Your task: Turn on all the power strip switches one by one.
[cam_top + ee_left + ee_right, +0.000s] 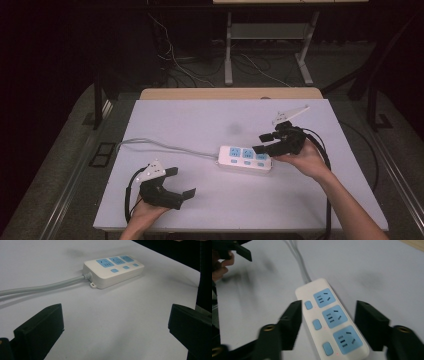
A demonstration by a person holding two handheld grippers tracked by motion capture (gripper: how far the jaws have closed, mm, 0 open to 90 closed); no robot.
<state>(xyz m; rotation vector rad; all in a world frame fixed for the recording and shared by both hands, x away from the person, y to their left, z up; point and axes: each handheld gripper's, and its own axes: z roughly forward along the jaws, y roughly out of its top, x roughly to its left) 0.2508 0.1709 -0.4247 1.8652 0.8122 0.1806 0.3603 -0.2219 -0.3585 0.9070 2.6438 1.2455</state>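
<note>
White plastic power strip (245, 159) lies flat near the middle of the pale worktop (200, 120), grey cord (165, 146) trailing left. Our right tongs (264, 143) hover just above its right end, jaws apart, astride the body without touching; nothing held. Left tongs (181, 182) rest near the front left, spread wide and empty, well apart from it. Risks we judge: a descending jaw pressing a blue switch (317, 324), the light strip skidding under an off-centre squeeze, the cord dragging it askew.

Glossy smooth plastic power strip (329, 320) w/ matt white tabletop (200, 120).
</note>
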